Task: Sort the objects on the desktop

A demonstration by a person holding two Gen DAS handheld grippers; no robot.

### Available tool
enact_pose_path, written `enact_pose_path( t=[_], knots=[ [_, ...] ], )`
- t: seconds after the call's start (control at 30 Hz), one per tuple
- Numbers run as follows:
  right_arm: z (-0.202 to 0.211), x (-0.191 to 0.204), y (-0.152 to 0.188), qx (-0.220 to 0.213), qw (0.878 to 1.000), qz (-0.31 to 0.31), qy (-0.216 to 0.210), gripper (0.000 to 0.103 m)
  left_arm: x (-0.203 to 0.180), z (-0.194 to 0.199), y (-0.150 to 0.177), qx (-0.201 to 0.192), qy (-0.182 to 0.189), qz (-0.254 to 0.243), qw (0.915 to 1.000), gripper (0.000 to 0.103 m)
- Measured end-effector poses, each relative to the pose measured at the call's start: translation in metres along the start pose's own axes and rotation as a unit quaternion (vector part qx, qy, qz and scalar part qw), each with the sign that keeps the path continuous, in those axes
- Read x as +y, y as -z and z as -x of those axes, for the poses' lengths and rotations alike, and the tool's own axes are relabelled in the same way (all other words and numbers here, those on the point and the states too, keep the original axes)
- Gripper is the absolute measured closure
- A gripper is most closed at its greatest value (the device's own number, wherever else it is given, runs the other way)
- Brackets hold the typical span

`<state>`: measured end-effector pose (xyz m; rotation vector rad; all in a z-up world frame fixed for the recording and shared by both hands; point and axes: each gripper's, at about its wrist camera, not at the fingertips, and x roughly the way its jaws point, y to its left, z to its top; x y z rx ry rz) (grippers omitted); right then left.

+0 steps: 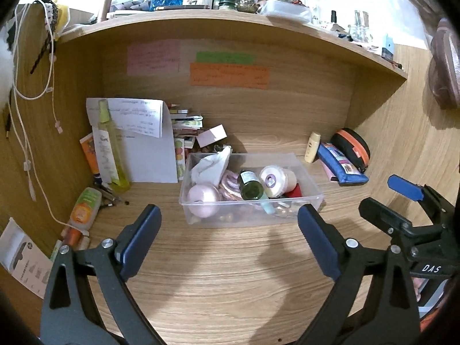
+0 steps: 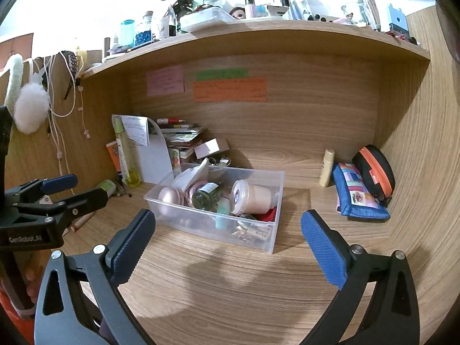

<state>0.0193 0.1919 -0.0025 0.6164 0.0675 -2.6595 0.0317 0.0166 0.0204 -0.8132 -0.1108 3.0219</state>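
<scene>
A clear plastic box (image 1: 312, 184) (image 2: 276, 178) sits mid-desk, holding a pink round case (image 1: 202, 197), a dark green bottle (image 1: 250, 185), a white lidded jar (image 1: 276, 181), crumpled white tissue (image 1: 212, 166) and small bits. My left gripper (image 1: 230, 220) is open and empty, just in front of the box. My right gripper (image 2: 228, 222) is open and empty, near the box's front; it also shows at the right edge of the left wrist view (image 1: 402, 189). The left gripper shows at the left of the right wrist view (image 2: 74, 188).
A blue pouch (image 2: 359, 198), black-and-orange case (image 2: 376, 172) and cream tube (image 2: 327, 168) lie at the right. A tall yellow spray bottle (image 1: 110, 146), papers (image 1: 143, 143), stacked books (image 2: 184, 135), tubes (image 1: 84, 210) and pens crowd the left. A cluttered shelf (image 1: 230, 17) hangs overhead.
</scene>
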Motion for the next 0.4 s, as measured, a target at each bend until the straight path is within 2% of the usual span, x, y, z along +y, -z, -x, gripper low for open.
enact_pose_path(
  t=[0.23, 0.4],
  knots=[
    [-0.002, 0.001, 0.001, 0.002, 1.000, 0.009, 0.010, 0.002, -0.001, -0.006, 0.002, -0.008, -0.012, -0.012, 0.9998, 0.004],
    [-0.014, 0.002, 0.004, 0.018, 1.000, 0.014, 0.012, 0.002, 0.002, -0.015, 0.004, 0.001, -0.012, -0.008, 0.9999, 0.004]
  ],
)
